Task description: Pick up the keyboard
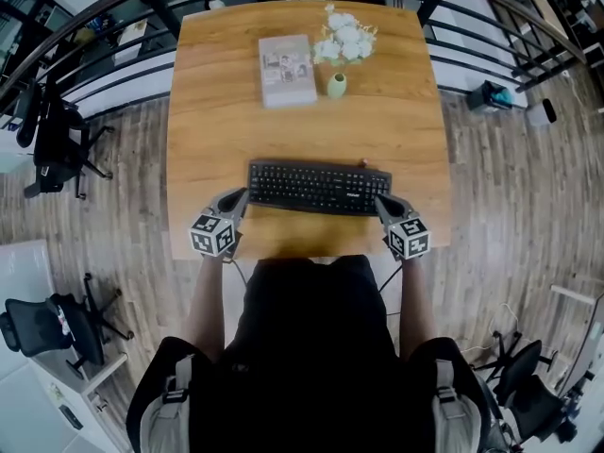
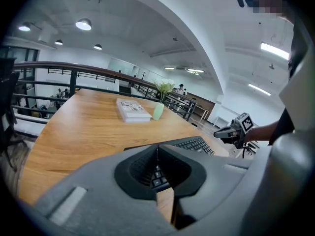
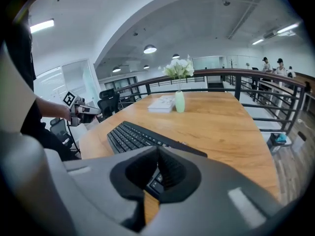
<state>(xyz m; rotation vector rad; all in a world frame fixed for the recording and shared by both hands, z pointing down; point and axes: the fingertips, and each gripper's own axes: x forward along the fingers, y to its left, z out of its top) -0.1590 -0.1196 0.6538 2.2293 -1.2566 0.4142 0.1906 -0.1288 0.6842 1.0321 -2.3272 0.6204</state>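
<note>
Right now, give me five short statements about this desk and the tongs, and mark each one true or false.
1. The keyboard lies flat on the table. True.
2. Both tongs are wide open. False: the left tongs and the right tongs are both shut, with nothing gripped.
3. The left tongs are by the keyboard's left end and the right tongs by its right end. True.
4. The book lies on top of the keyboard. False: it lies apart from it, at the far side of the table beside the vase.
5. The vase is empty. False: it holds white flowers.
</note>
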